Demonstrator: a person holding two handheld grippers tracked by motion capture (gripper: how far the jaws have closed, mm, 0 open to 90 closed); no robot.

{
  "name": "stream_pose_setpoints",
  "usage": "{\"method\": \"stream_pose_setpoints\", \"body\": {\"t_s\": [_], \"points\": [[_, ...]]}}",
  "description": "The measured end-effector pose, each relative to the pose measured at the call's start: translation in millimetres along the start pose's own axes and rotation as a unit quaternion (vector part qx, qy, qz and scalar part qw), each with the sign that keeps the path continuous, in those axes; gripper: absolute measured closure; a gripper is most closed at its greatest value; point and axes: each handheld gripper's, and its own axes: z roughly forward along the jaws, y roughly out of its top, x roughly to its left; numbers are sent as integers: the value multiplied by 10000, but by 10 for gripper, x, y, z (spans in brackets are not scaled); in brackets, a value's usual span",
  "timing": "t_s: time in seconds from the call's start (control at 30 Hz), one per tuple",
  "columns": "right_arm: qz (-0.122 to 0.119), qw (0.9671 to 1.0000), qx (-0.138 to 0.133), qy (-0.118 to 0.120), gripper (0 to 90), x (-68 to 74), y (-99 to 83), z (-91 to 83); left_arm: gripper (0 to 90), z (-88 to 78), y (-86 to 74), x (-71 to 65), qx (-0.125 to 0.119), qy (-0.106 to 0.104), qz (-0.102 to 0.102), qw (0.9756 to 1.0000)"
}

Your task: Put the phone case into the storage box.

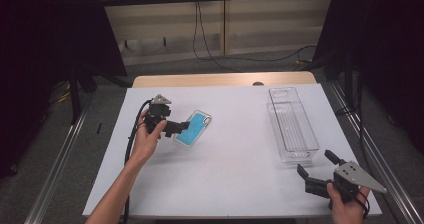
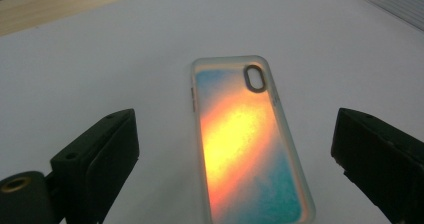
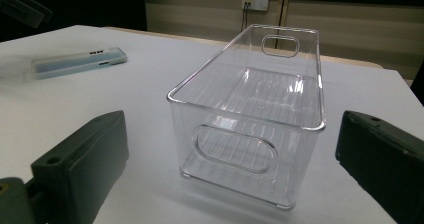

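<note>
phone case [image 1: 193, 128] on table [image 1: 230, 184], left of clear bin [image 1: 292, 125]

Bright white table [image 1: 225, 174], dark bkgd, orange glare on phone case [image 2: 245, 144].

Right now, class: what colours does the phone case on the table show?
The phone case is teal-blue with an orange-yellow glare band across it, best seen in the left gripper view.

No readable text, label, brand, number or sign anywhere. Phone case [image 2: 248, 143] blank: colour only, blue and orange, no logo. Clear bin [image 3: 260, 114] unmarked. Desk [image 1: 235, 179] sheet plain white. Wall socket [image 3: 255, 3] at the back too small to make out any marking.
</note>
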Motion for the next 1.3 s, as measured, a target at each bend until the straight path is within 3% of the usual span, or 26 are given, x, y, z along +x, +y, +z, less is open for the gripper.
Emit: {"method": "stream_pose_setpoints", "body": {"t_s": [0.03, 0.17, 0.23, 0.37, 0.47, 0.6, 0.7, 0.9, 1.3], "points": [[-2, 10000, -7, 0, 4, 0, 1, 1, 53, 9, 14, -4, 9, 75, 35, 10000], [6, 10000, -6, -18, 3, 0, 3, -1, 54, 84, 40, -5, 359, 22, 41, 9993], [10, 10000, -3, -18, 3, 1, 3, 1, 61, 130, 36, -4, 407, 202, 12, 9990], [0, 10000, 1, 1, 3, 2, 2, 6, 62, 223, 28, 6, 574, 123, 182, 9981], [10, 10000, 7, -16, 2, -5, 0, 12, 62, 302, 26, -5, 697, 144, 184, 9973], [-3, 10000, 17, -1, 2, -3, 1, 18, 49, 364, 20, -7, 865, -39, 207, 9960], [2, 10000, 15, 12, 2, 4, 2, 21, 56, 416, 17, -16, 973, -33, 206, 9950], [13, 10000, 25, 0, 2, -3, 0, 22, 63, 501, 17, -67, 1262, -117, 386, 9912], [-7, 10000, 28, 24, 2, 4, 0, 26, 82, 607, 17, -142, 1453, -90, 515, 9880]]}}
